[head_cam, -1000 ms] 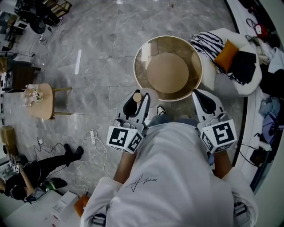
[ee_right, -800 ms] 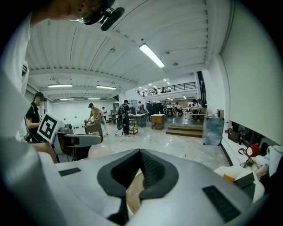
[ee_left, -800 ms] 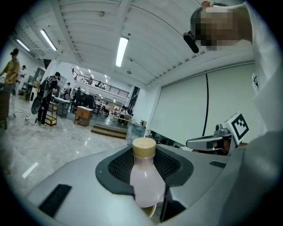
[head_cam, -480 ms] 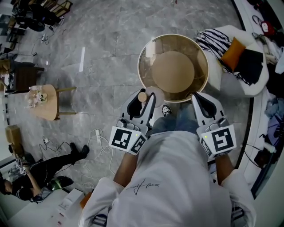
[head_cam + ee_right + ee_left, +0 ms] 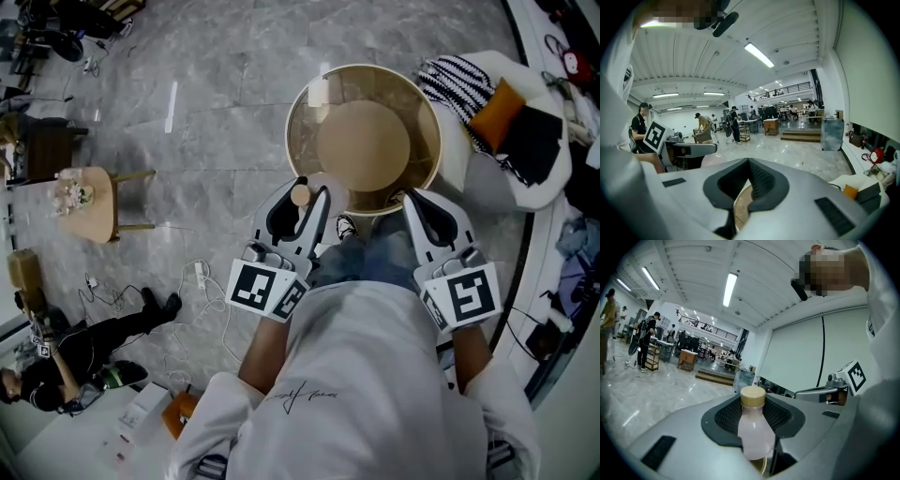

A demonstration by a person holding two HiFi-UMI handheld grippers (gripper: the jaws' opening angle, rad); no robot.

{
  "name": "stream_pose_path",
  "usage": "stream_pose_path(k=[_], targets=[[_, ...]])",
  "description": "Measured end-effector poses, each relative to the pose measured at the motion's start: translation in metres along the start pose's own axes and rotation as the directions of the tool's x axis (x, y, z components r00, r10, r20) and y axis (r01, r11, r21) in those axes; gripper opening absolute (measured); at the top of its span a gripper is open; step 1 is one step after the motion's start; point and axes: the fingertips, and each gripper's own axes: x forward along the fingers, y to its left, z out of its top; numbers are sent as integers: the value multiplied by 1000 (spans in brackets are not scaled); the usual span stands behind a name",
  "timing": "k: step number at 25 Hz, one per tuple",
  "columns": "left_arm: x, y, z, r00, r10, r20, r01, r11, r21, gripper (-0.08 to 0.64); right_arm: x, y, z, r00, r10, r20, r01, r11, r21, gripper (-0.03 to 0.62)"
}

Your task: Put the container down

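Observation:
A small bottle [image 5: 300,196] of pale pink liquid with a tan cap stands upright between the jaws of my left gripper [image 5: 302,202], which is shut on it. In the left gripper view the bottle [image 5: 753,431] fills the middle, and the pads of the left gripper [image 5: 753,416] press its sides. My right gripper [image 5: 418,204] is shut with nothing in it; in the right gripper view the right gripper [image 5: 749,174] shows its pads meeting. Both grippers are held over the near rim of a round glass table [image 5: 298,141].
A white armchair [image 5: 473,178] with a striped cloth, an orange cushion and dark clothes sits right of the table. A small wooden side table [image 5: 92,204] stands at the left. Cables [image 5: 199,278] trail on the marble floor. A person [image 5: 66,354] is at the lower left.
The table has drawn slightly nearer, and its rim now sits over both grippers' tips. The bottle stays in the left gripper. The right gripper has kept its place.

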Motion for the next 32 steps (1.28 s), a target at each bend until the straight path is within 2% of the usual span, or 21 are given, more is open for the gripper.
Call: stream_pose_path(k=[11,17,32], targets=[[33,4,-13,999,23,-38,-23,1000,-5,149,24,-23,-8,997,61,-46,-59,998,29,16],[47,14,-34,995,53,-86,-55,998,-23,149,38,-29,-20,991,109,-73,-105,993,55,15],[70,43,-68,987,106,-124,-115,991,-67,149,76,-41,-39,982,152,-116,-142,986,87,15]])
